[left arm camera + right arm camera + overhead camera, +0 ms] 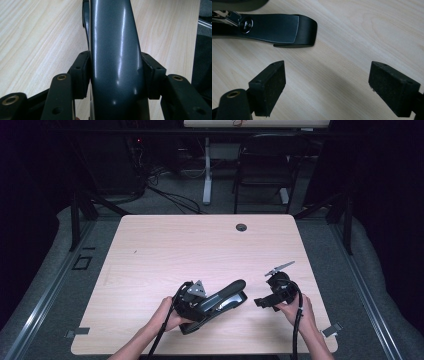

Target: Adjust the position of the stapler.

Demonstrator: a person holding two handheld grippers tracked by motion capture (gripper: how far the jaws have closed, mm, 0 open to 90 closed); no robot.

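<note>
A large dark grey stapler [222,300] lies at about 6 o'clock on the wooden counter [200,245]. The left gripper [116,75] pinches the stapler's glossy top arm from both sides. The right gripper [327,85] waits at 3 o'clock, spread and empty. The slick, rounded arm could slide out of the pinch. The stapler's rear is hidden behind the hand.

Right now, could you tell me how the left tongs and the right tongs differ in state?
The left tongs are closed on the stapler, pads pressing its dark grey arm from both sides; the right tongs stand wide open with nothing between them. The left tongs sit over the stapler's rear; the right tongs hover above bare table just short of its front end. Both have black pads.
</note>
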